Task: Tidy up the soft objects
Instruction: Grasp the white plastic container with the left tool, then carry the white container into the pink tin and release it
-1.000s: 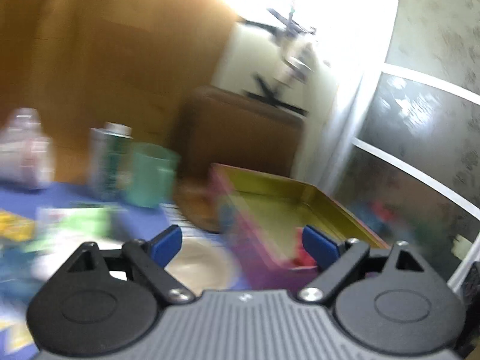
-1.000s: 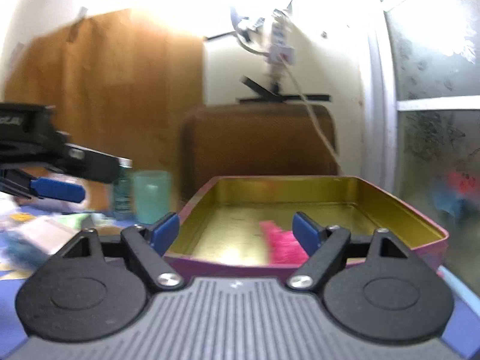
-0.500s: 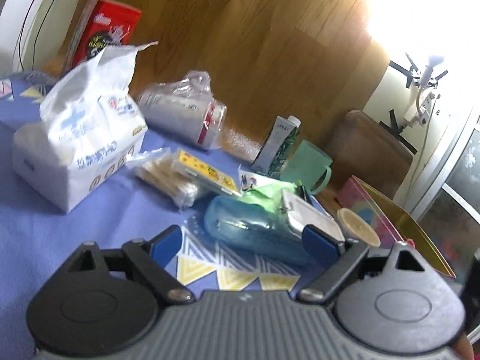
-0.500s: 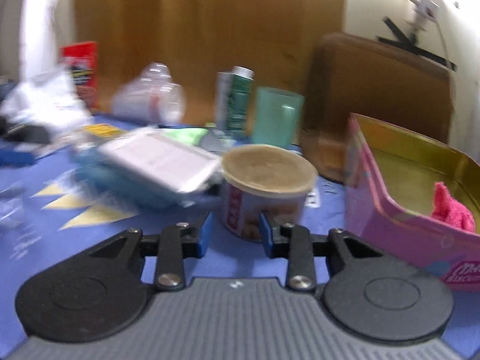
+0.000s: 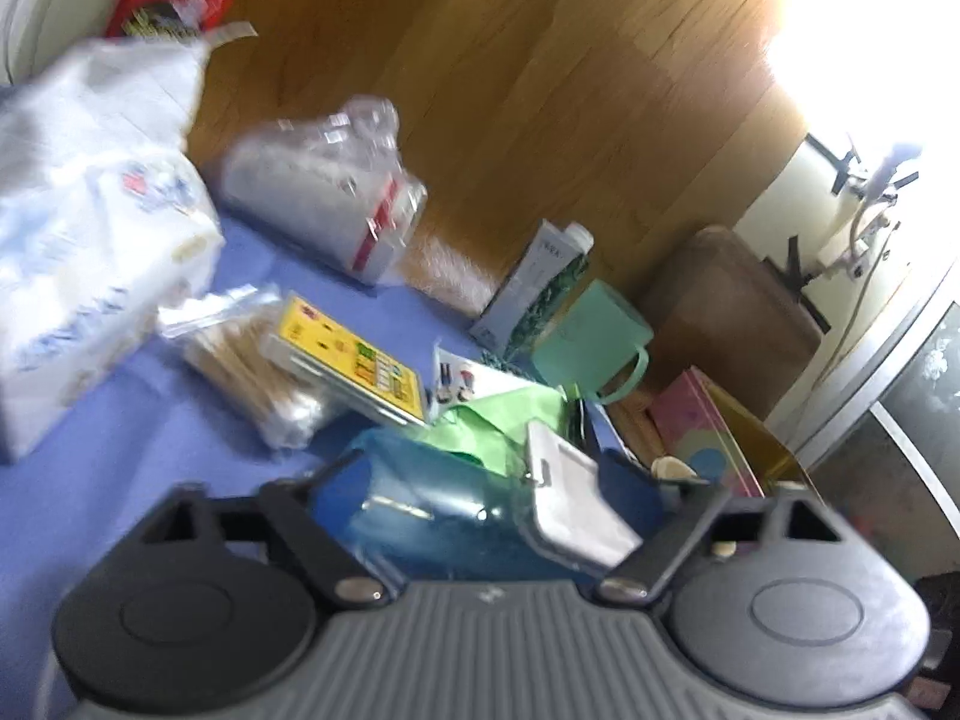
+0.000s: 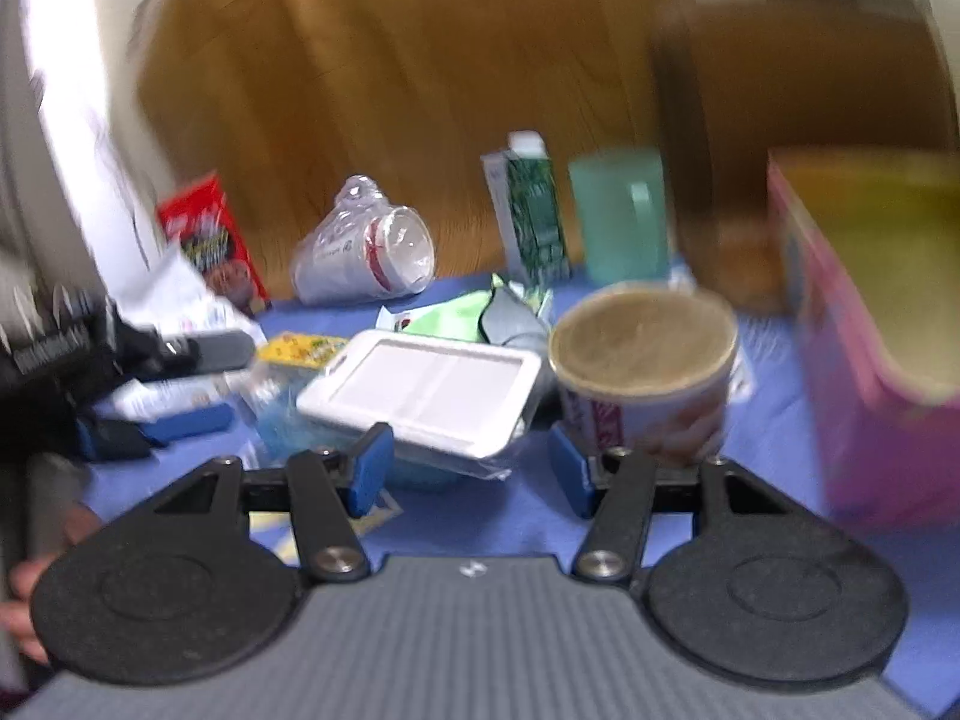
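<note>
Both grippers, left (image 5: 486, 498) and right (image 6: 471, 471), hover with jaws apart over the translucent blue plastic pouch (image 5: 420, 504). Its white hard lid (image 6: 423, 390) could slip sideways, toward the paper cup (image 6: 645, 369).

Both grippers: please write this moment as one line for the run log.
left gripper: open, over blue pouch | right gripper: open, empty, before white case | pink tin: at right

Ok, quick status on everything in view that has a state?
left gripper: jaws open, empty
right gripper: jaws open, empty
pink tin: open, lid off
paper cup sleeve: lying on its side
carton: upright
green mug: upright
round tub: upright, lid on
</note>
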A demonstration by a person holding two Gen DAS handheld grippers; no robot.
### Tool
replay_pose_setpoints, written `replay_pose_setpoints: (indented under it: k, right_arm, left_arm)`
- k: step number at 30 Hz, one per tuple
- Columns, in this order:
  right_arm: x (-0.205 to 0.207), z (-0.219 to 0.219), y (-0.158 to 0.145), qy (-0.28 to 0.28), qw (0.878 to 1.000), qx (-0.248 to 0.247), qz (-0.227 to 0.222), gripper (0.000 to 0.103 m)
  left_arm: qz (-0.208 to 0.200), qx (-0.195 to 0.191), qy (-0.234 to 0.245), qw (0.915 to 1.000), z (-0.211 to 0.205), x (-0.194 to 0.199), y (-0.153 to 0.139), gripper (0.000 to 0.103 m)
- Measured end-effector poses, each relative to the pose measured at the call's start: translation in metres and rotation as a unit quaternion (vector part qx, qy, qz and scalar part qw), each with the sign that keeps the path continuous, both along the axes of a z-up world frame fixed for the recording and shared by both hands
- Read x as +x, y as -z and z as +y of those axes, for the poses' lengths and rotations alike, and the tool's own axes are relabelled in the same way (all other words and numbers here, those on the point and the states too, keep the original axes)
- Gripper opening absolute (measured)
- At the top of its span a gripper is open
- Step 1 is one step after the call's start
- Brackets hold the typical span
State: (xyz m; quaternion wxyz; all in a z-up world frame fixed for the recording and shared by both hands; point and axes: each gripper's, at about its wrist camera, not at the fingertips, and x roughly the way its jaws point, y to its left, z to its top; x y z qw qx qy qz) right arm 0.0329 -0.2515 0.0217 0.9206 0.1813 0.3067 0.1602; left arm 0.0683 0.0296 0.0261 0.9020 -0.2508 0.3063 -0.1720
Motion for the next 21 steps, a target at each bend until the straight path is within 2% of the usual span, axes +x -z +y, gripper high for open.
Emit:
replay_pose_setpoints:
  k: [1, 2, 3, 4, 6, 10, 12, 15, 16, 21]
  right_arm:
    - [0.008, -0.006, 0.004, 0.001, 0.999, 0.040, 0.019, 0.060]
    - [0.012, -0.009, 0.007, -0.003, 0.997, 0.073, 0.032, 0.059]
    - [0.012, -0.009, 0.008, -0.007, 0.995, 0.091, 0.040, 0.051]
    - [0.009, -0.008, 0.007, -0.013, 0.994, 0.098, 0.042, 0.038]
    - [-0.004, -0.001, -0.001, -0.025, 0.997, 0.075, 0.026, 0.038]
    - [-0.047, -0.012, -0.005, -0.045, 0.998, 0.039, -0.007, 0.036]
    - [-0.071, -0.024, 0.000, -0.049, 0.998, 0.031, -0.012, 0.036]
    - [-0.101, -0.050, 0.016, -0.030, 0.998, 0.050, 0.003, 0.036]
    - [-0.111, -0.059, 0.022, -0.019, 0.998, 0.059, 0.008, 0.033]
    - [-0.141, -0.087, 0.025, 0.020, 0.997, 0.072, -0.013, 0.031]
  left_arm:
    - [0.000, -0.002, 0.007, 1.0000, -0.004, 0.005, 0.001, 0.051]
    - [0.005, -0.001, 0.018, 0.9998, -0.009, 0.008, 0.001, 0.034]
    - [0.014, -0.003, 0.030, 0.9994, -0.013, 0.010, 0.002, 0.026]
    - [0.013, 0.005, 0.029, 0.9995, -0.017, 0.005, 0.002, 0.026]
    - [0.004, 0.013, 0.044, 0.9989, -0.021, -0.009, 0.002, 0.026]
    - [0.010, -0.019, 0.088, 0.9958, -0.022, -0.042, 0.010, 0.027]
    - [0.022, -0.023, 0.112, 0.9932, -0.031, -0.057, 0.017, 0.027]
    - [0.048, -0.006, 0.144, 0.9885, -0.058, -0.069, 0.032, 0.029]
    - [0.043, -0.003, 0.150, 0.9877, -0.066, -0.073, 0.034, 0.029]
    - [0.039, 0.013, 0.179, 0.9830, -0.109, -0.074, 0.022, 0.031]
